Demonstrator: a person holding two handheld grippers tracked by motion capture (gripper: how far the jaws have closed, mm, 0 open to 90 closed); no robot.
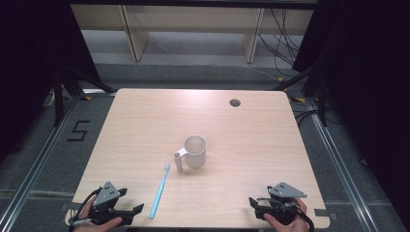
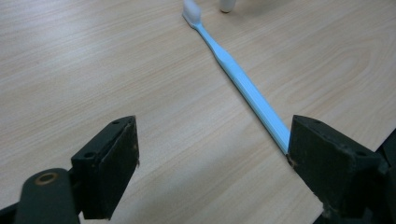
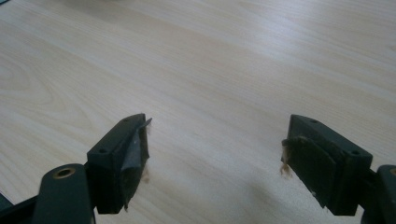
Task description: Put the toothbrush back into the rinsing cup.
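Left claw rests at the near-left edge of the table, jaws spread wide with nothing between them; right claw sits at the near-right edge, likewise spread and empty. In the left gripper view the light-blue toothbrush runs from beside the right-hand jaw toward 11 o'clock, bristle head farthest off. From above, its long axis lies near to far, tilted slightly toward 1 o'clock, handle end just beside the left claw. The white mug stands just beyond the bristles at table centre. Judgement: the left hand is plainly nearer; the handle end is the likely grasp point.
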